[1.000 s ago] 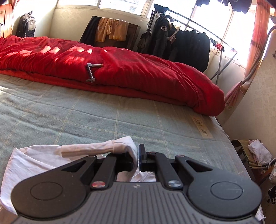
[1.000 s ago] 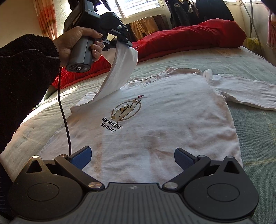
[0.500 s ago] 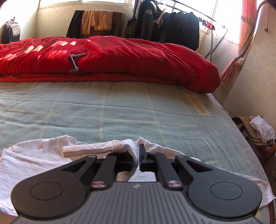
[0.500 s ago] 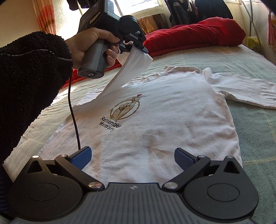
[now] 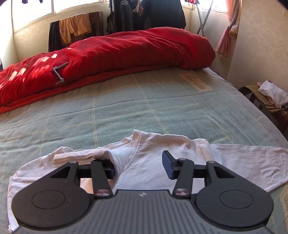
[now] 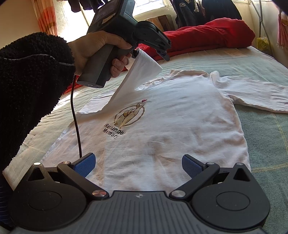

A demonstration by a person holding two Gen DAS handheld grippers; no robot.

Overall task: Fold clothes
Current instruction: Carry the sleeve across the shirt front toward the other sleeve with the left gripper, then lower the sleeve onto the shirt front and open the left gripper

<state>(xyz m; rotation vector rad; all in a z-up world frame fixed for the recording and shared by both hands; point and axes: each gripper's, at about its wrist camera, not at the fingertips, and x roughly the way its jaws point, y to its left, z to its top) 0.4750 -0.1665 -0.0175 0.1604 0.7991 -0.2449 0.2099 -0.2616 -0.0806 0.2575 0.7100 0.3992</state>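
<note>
My left gripper [image 5: 138, 164] is opening; the sleeve [image 5: 100, 155] of the white shirt [image 6: 171, 129] drapes over one finger, with no pad pressing it. From the left camera I see only the shirt's collar end and its other sleeve stretched across the green blanket [image 5: 126, 108]. The right camera shows what that one misses: the shirt lying face up with its printed hand picture [image 6: 129, 114], my left hand [image 6: 97, 46] on the gripper's handle, and the sleeve hanging from the gripper above the chest. My right gripper [image 6: 138, 164] hovers with jaws wide apart near the hem, holding nothing. A red quilt [image 5: 117, 54] lies heaped along the bed's far side, below sunlit windows and hanging dark coats [image 5: 147, 14].
</note>
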